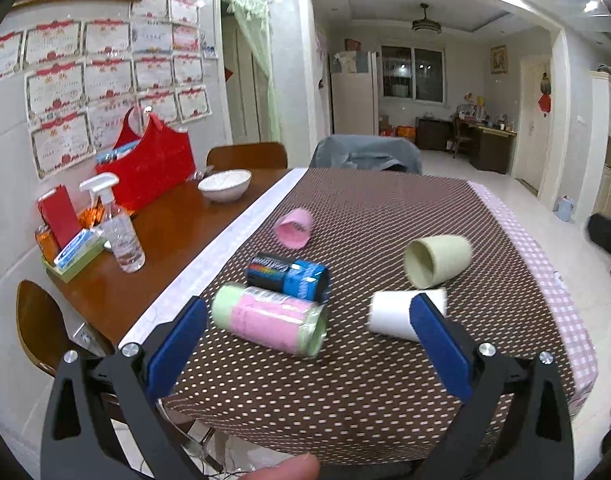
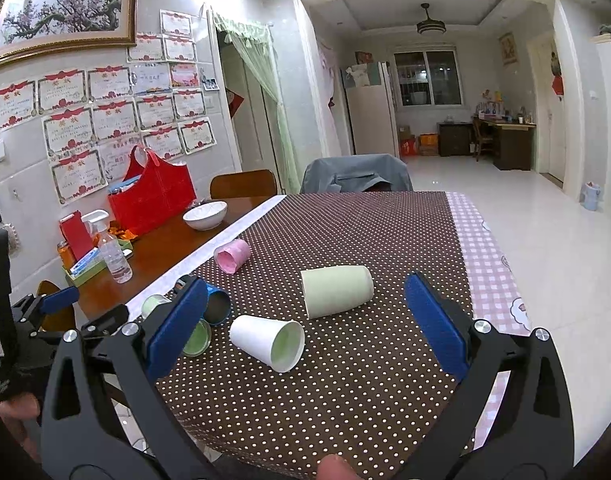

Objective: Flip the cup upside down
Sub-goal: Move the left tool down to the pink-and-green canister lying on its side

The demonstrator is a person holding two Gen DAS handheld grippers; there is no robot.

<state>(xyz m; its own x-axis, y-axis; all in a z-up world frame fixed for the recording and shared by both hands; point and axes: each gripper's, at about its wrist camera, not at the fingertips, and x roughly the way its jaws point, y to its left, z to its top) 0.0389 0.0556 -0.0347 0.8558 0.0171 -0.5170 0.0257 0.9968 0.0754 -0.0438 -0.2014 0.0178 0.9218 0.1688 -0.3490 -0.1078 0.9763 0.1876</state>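
Left gripper (image 1: 313, 320) jaws spread wide, holding nothing, thumb (image 1: 285, 468) just behind it. Right gripper (image 2: 305, 316) also wide apart, nothing between, fingertip (image 2: 337, 466) behind.

Both wrist views — same table (image 1: 385, 380)

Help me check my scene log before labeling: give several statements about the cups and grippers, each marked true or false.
1. The white cup stands upright. False: it lies on its side.
2. The left gripper is open and holds nothing. True.
3. The pale green cup lies on the dotted tablecloth. True.
4. The right gripper is shut on the pink cup. False: it is open, apart from that cup.
5. The white bowl sits on the dotted tablecloth. False: it sits on bare wood.
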